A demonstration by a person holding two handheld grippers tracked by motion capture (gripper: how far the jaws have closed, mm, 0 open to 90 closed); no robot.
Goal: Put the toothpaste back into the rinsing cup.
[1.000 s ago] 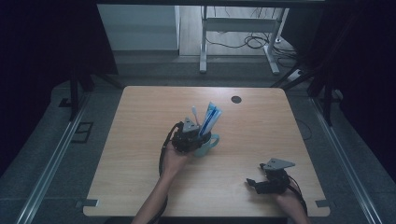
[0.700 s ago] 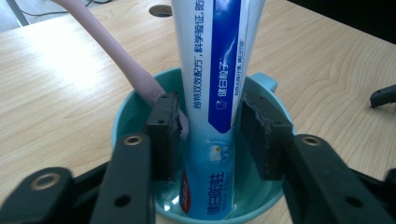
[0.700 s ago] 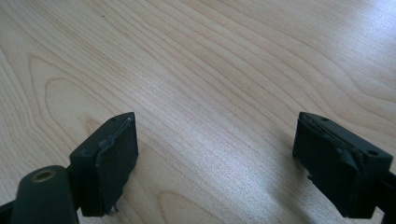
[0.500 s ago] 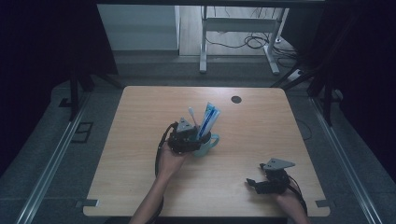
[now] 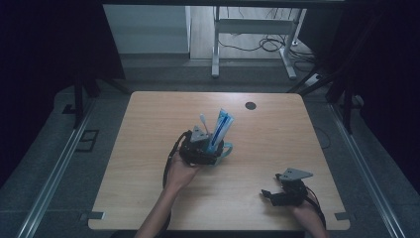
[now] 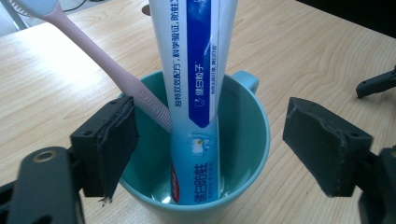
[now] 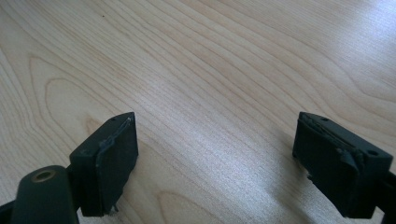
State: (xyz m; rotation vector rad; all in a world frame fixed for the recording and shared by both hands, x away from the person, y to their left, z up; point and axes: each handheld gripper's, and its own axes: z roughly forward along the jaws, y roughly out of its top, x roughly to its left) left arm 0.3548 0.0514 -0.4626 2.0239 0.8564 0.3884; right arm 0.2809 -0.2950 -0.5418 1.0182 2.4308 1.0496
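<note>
Standing near the middle of the wooden table [image 5: 148, 198], a teal mug [image 6: 243, 140] is holding a blue-and-white toothpaste tube [image 6: 196, 60] upright and a pink toothbrush [image 6: 121, 79] that is leaning against the mug's rim, its head up and away from the tube. The left gripper [image 6: 210, 144] is sitting just beside the mug on the person's side; its jaws have just been opening and are now standing wide apart, one on each side of the mug, with the pads pressing on nothing. The tube is rising between the two jaws without touching either; the toothbrush handle is passing close by the left-hand pad, and whether they touch cannot be told. In the high view the left gripper [image 5: 200, 151] is lying against the near side of the mug [image 5: 224, 150], with the tube [image 5: 220, 126] rising above it. The right gripper [image 5: 277, 194] is resting well apart from the mug, toward the table's near right corner. Its jaws are standing wide open over bare wood, holding nothing.
</note>
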